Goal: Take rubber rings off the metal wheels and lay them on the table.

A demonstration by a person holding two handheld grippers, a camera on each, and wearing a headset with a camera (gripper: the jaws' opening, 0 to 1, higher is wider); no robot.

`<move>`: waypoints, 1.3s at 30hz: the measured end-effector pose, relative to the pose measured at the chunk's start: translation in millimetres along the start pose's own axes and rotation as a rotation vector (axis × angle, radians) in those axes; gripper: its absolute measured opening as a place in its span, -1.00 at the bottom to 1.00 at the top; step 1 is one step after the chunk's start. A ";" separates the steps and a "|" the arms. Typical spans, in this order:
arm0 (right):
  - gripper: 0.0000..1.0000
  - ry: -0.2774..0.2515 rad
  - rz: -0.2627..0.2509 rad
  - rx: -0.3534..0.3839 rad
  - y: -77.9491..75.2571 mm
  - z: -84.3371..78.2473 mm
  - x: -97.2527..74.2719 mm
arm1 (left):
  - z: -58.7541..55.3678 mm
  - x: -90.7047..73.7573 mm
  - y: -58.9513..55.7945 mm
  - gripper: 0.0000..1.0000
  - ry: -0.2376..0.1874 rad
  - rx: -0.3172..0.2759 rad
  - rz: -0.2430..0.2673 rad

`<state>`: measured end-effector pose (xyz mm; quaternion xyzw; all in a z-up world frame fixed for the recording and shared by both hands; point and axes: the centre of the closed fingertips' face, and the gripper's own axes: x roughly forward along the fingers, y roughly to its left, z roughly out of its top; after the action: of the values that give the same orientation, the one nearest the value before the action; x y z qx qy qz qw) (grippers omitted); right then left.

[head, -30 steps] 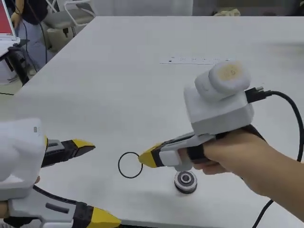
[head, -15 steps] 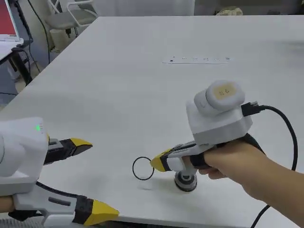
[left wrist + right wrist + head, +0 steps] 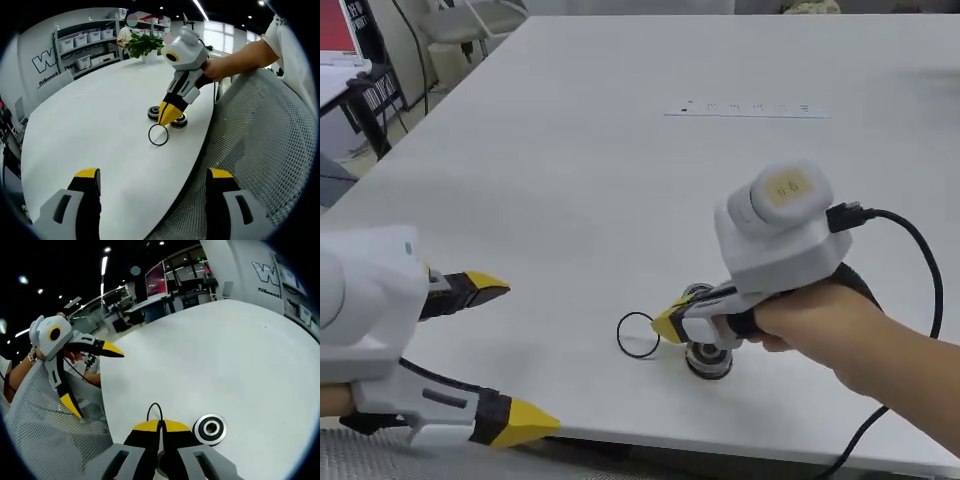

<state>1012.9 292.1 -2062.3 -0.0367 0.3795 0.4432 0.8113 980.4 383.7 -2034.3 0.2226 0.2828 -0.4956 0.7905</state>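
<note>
Currently the right gripper (image 3: 670, 322) is clenching its jaws on a black rubber ring (image 3: 638, 335). The ring is hanging off the yellow tips just ahead of them, low over the white table (image 3: 620, 150); whether it is touching the surface I cannot tell. Two metal wheels are sitting right by this gripper: one wheel (image 3: 709, 361) just under its body, the other wheel (image 3: 697, 293) just beyond it. In the left gripper view both are lying just behind the pinched ring. The left gripper (image 3: 515, 352) is waiting with its jaws spread wide and gripping nothing, well apart from the ring and pointing towards it across bare table.

As I judge it, the task is running partway: one ring is off its wheel but is not yet let go, so laying it down is the step in hand. Whether either wheel is carrying another ring is too small to tell, so how much is remaining is uncertain.
</note>
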 end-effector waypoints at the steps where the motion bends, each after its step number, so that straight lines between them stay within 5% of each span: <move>1: -1.00 -0.001 -0.006 -0.015 -0.4 1.0 -0.2 | -0.8 0.3 -0.1 0.68 0.005 0.003 -0.001; 21: -0.87 -0.074 -0.040 -0.029 -5.8 26.0 -21.1 | 0.8 -0.7 1.0 0.64 -0.008 -0.011 0.005; 39: -0.59 -0.217 -0.108 -0.044 -23.1 53.6 -74.4 | 2.3 0.4 -2.3 0.53 -0.013 -0.004 -0.017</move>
<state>1037.6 247.9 -1982.4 -0.0266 0.2772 0.4084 0.8693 978.9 381.1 -2033.0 0.2153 0.2805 -0.5030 0.7887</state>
